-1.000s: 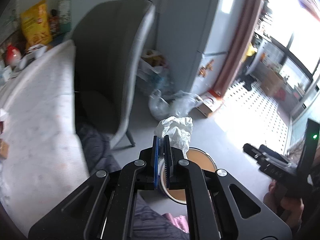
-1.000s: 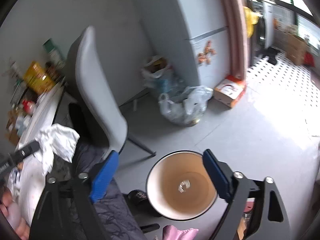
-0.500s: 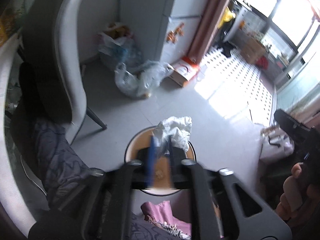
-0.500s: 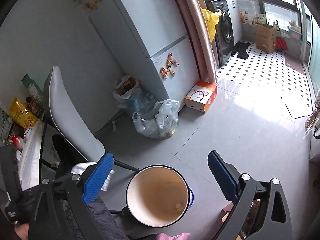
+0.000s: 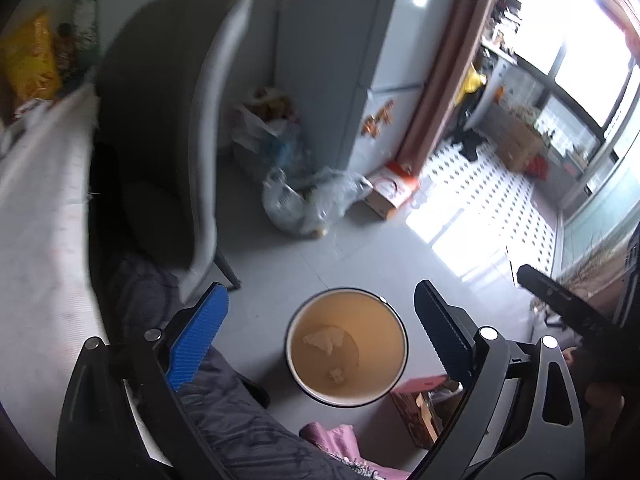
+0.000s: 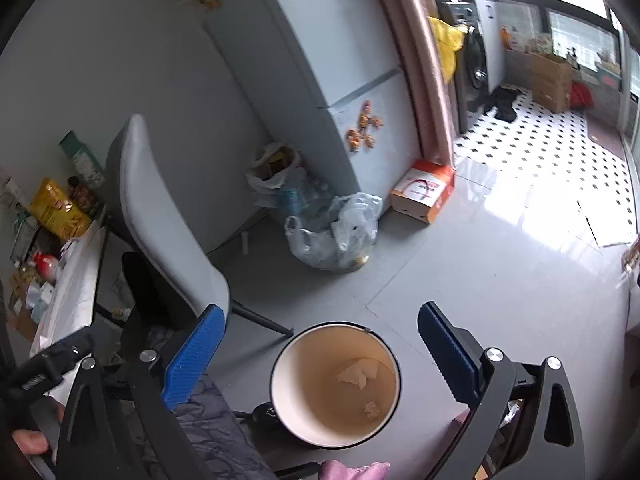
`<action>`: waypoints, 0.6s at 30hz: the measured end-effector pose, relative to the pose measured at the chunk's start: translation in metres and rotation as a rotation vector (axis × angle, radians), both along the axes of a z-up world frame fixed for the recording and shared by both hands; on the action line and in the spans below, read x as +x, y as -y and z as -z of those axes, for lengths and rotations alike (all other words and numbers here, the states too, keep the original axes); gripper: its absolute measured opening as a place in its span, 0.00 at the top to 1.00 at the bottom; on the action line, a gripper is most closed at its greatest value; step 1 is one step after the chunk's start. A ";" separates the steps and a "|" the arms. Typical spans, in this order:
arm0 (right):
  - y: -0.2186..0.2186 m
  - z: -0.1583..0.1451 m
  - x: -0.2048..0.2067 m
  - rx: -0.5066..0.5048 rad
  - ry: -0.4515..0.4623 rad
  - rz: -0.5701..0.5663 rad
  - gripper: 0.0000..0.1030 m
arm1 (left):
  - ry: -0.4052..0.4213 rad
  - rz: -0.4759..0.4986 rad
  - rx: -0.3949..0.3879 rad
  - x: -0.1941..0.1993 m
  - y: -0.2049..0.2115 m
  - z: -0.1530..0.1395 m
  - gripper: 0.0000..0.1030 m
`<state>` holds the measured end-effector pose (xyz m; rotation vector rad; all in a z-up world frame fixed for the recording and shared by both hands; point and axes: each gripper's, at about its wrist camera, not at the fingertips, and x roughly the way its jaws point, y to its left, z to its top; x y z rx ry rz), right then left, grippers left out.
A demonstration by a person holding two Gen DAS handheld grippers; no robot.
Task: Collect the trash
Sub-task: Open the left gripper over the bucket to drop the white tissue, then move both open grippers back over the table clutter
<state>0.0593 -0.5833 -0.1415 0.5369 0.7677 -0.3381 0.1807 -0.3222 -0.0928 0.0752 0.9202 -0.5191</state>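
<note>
Item: round waste bin [image 5: 346,346], white rim, tan inside, standing open-mouthed on the grey floor [image 5: 360,256] beside the grey chair [image 5: 172,120], presumably so trash can be dropped in from above. Contents: crumpled white tissue [image 5: 322,340] lying on the bin's bottom toward its far-left wall, and a smaller pale scrap [image 5: 335,376] near the front wall; its material is too small to tell. Left gripper [image 5: 320,328]: poised over the bin mouth, fingers spread wide, nothing between them. Right gripper [image 6: 320,344]: likewise above the bin, fingers wide apart and empty. Table [image 6: 80,280]: only its near edge shows, at far left; snack packets [image 6: 56,210] at its far end are partly cut off. The left view is motion-blurred. Plastic bags [image 6: 336,236] by the fridge [image 6: 320,60]: contents unclear.
</note>
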 end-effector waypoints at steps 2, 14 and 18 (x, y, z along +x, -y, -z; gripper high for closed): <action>-0.011 -0.004 0.005 -0.004 0.005 -0.028 0.07 | 0.014 -0.026 -0.017 -0.002 -0.016 -0.009 0.09; -0.122 -0.055 0.031 -0.049 0.083 -0.248 0.07 | 0.160 -0.253 -0.081 -0.027 -0.143 -0.064 0.06; -0.158 -0.070 0.033 -0.067 0.095 -0.309 0.07 | 0.191 -0.313 -0.112 -0.038 -0.182 -0.074 0.06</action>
